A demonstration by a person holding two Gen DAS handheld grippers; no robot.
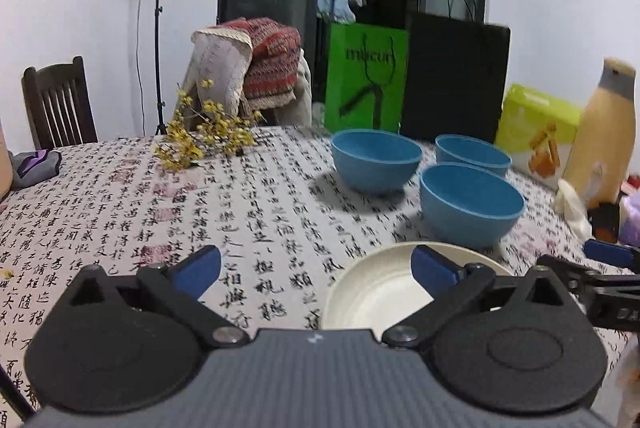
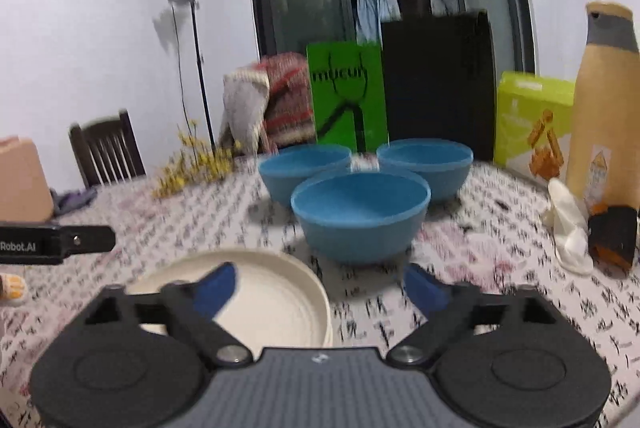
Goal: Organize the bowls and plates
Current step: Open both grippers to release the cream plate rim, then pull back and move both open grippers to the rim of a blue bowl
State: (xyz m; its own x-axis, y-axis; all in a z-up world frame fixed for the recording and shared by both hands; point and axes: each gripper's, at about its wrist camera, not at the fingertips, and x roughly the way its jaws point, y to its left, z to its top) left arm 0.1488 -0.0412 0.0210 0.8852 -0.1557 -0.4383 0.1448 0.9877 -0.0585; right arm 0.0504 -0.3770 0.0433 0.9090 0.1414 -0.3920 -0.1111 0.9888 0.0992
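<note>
A round table under a cloth printed with black calligraphy fills the room's foreground, with a dark glass door and hanging clothes behind it. The left gripper stands spread wide with nothing between its blue pads, hovering above the cloth; the right gripper is likewise released and empty, though its view is blurred. Just beyond the left gripper, at about four o'clock from its centre, lies a cream plate, possibly a small stack, since a second rim seems to show in the right view; there the same plate sits at about nine o'clock of the right gripper, under its left finger. Farther out, toward twelve o'clock, three blue bowls stand upright in a close triangle, the nearest just behind the plate and not touching it as far as can be told. Beyond them stand a green bag, a black bag, a yellow-green box and a tall tan bottle at two o'clock, with dried yellow flowers at ten o'clock. The plates look gathered, so the step in hand is probably nesting the bowls. That calls for bringing one open gripper over a bowl's rim, one pad inside and one outside, then closing firmly enough that the smooth wall does not slip.
</note>
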